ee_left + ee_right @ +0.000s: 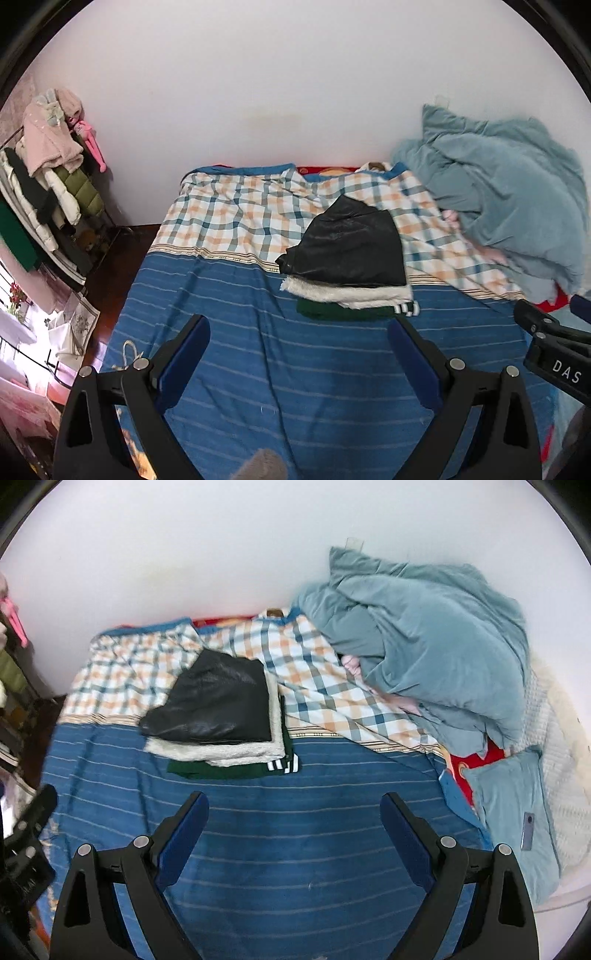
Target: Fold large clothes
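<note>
A stack of folded clothes lies on the bed: a black leather garment [351, 243] [218, 705] on top, a white fleecy one [351, 293] [218, 751] under it, and a dark green one with striped cuffs [343, 312] [229, 770] at the bottom. My left gripper [299, 328] is open and empty, hovering over the blue striped sheet [258, 369] just in front of the stack. My right gripper [293, 805] is open and empty, also above the sheet [314, 849], in front and to the right of the stack.
A crumpled grey-blue duvet [491, 184] [424, 638] is heaped at the back right on a checked cover [240, 214] [325, 675]. A grey-blue pillow [517, 812] with a small device lies right. A clothes rack [48, 177] stands left of the bed.
</note>
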### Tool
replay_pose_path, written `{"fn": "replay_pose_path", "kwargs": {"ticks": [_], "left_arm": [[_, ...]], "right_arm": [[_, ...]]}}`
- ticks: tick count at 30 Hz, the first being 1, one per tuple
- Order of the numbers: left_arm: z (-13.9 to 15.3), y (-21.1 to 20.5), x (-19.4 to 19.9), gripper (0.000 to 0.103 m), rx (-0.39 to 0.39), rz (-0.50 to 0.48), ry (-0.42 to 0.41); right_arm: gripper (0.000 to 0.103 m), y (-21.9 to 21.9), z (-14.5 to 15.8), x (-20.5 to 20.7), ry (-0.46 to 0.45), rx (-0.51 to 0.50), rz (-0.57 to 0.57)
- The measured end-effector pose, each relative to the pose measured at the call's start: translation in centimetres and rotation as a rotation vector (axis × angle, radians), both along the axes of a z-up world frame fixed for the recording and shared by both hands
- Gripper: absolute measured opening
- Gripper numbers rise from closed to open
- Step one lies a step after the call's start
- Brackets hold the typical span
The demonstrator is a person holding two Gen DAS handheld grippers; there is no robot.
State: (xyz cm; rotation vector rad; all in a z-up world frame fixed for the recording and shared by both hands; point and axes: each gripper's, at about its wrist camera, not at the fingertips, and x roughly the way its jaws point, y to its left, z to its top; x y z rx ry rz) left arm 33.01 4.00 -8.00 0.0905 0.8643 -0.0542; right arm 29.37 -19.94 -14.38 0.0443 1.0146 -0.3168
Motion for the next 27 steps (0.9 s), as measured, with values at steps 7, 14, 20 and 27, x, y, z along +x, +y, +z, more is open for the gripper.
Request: {"fn": "replay_pose_path", "kwargs": {"ticks": [7, 14, 20, 27], "left_arm": [[6.1, 1.3, -7.0, 0.098, 0.002, 0.007, -0.062], [9.0, 1.5, -11.5, 0.098, -0.026, -0.017, -0.097], [10.5, 1.6, -14.2, 0.098, -0.043, -0.020, -0.124], [11.1, 2.1, -15.8, 0.098, -0.060, 0.004, -0.135]], "right_arm": [[0.095, 1.7, 8.5, -8.8, -0.084, -0.006, 0.001], [0.095, 3.6, 14.3, -15.6, -0.138, -0.018, 0.024], [0.095, 4.3, 17.7, -19.6, -0.201, -0.050, 0.037], [0.095, 4.7, 19.0, -21.9, -0.222, -0.069, 0.054]]}}
